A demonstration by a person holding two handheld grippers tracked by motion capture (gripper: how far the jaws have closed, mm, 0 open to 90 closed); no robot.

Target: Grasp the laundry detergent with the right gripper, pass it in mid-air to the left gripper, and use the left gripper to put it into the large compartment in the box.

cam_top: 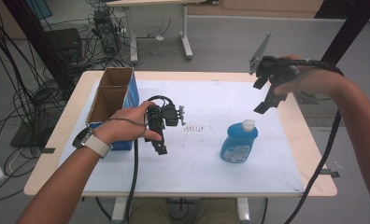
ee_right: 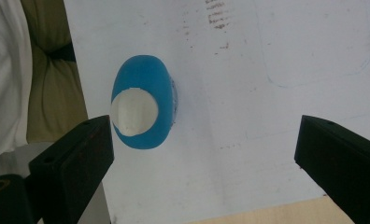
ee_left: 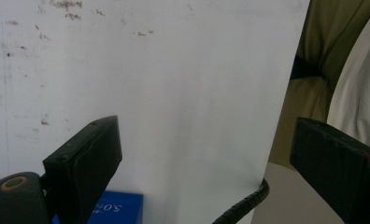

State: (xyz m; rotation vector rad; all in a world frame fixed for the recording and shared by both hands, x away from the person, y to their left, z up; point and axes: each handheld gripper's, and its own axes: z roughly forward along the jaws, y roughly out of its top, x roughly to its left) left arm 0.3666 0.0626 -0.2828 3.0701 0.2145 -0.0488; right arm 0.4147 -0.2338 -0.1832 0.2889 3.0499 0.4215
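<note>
A lab or workshop test bench: a pale wooden table (cam_top: 47, 177) topped with a scuffed white sheet (cam_top: 211, 172) stands on a grey floor (cam_top: 220, 42). Loose cables (cam_top: 15, 93) and black electronic boxes (cam_top: 106, 30) crowd the far left, beside another table's metal legs (cam_top: 187, 44).

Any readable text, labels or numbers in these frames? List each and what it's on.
"5.0": upside-down white print on the blue box, left gripper view; the characters after it are too blurred to read.
Blue bottle label: printing there, too small to read.
Dark marks on the white table sheet: smudges, not legible text.
Nothing else readable.
</note>
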